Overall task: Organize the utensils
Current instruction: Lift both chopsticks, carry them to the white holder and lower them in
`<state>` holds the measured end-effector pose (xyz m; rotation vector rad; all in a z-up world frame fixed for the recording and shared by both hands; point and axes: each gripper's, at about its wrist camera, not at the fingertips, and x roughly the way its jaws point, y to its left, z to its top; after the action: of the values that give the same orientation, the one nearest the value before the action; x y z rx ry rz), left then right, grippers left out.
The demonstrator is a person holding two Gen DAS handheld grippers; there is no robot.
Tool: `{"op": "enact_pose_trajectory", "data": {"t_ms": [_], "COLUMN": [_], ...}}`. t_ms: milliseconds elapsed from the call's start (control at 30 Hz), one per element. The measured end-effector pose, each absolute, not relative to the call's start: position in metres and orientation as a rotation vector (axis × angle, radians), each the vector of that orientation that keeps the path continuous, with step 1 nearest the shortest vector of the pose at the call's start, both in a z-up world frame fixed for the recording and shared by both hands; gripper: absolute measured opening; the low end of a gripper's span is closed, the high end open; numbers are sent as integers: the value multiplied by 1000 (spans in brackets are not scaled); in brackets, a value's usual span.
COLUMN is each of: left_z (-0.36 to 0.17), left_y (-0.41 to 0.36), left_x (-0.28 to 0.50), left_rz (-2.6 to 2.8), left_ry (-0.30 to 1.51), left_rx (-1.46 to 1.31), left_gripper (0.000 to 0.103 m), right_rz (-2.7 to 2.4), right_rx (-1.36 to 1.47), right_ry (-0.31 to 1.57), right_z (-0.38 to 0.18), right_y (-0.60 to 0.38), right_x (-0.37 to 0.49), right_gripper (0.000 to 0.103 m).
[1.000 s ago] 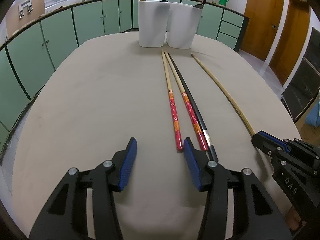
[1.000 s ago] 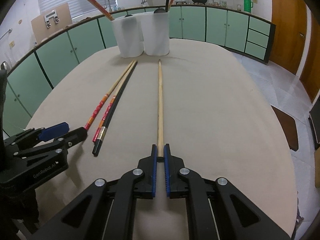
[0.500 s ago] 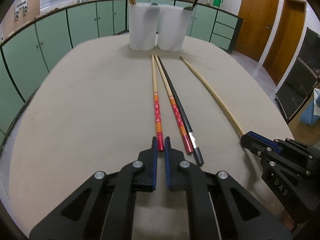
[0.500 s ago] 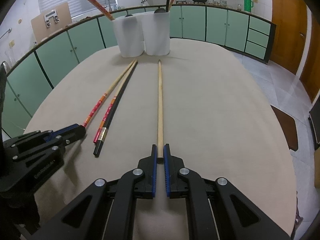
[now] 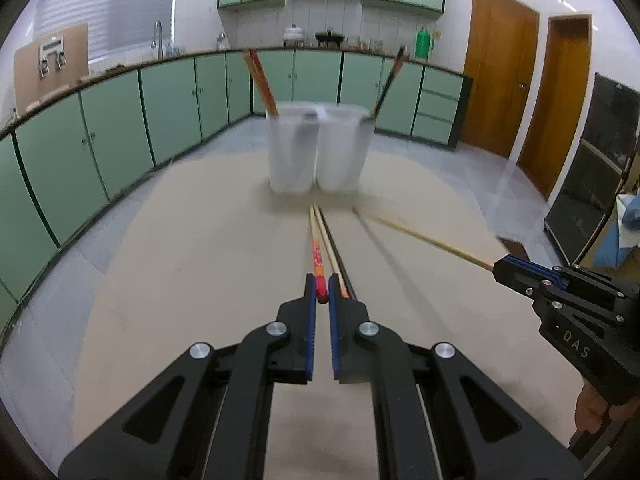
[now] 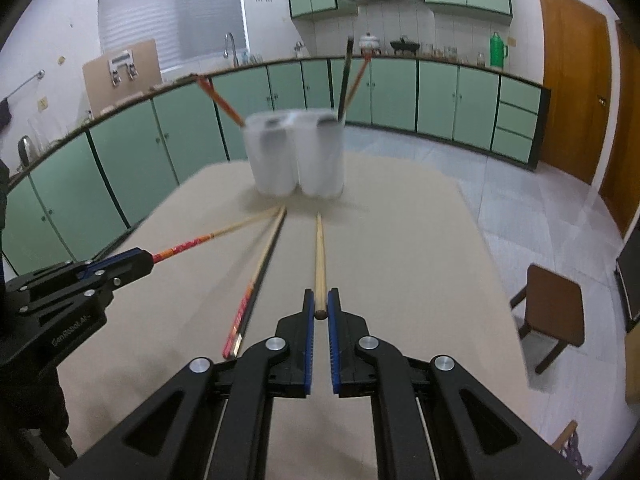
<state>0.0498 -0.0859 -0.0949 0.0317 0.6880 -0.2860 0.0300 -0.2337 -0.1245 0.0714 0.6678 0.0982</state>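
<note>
My left gripper [image 5: 322, 289] is shut on the near end of a red-patterned chopstick [image 5: 317, 252] and holds it above the table. My right gripper [image 6: 320, 304] is shut on the near end of a plain wooden chopstick [image 6: 319, 256], also lifted. A second red-patterned chopstick [image 6: 246, 304] and a black chopstick [image 6: 266, 264] lie side by side on the beige table [image 6: 400, 260]. Two white holder cups [image 5: 320, 148] stand together at the far end with chopsticks and utensils in them. The left gripper shows in the right wrist view [image 6: 148, 258]; the right gripper shows in the left wrist view [image 5: 500, 270].
Green cabinets [image 5: 120, 120] run around the room behind the table. A brown stool [image 6: 556, 308] stands on the floor right of the table. Wooden doors [image 5: 504, 80] are at the right.
My left gripper closed on the red-patterned chopstick. Both grippers then rose and tilted up, lifting their chopsticks' near ends off the table.
</note>
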Motion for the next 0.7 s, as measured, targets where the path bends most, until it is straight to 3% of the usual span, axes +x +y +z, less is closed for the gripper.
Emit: {"op": "enact_pose_trajectory", "data": {"t_ms": [700], "left_z": [2], "left_y": [-93], "left_x": [102], "left_rz": [-344], "left_ry": [488], "left_rx": [59], "left_gripper": [5], "right_rz": [221], "right_rx": [-28], "right_ry": [561], "right_z": [-7], "right_y": [-219], "right_x": [98], "right_gripper": [6]}}
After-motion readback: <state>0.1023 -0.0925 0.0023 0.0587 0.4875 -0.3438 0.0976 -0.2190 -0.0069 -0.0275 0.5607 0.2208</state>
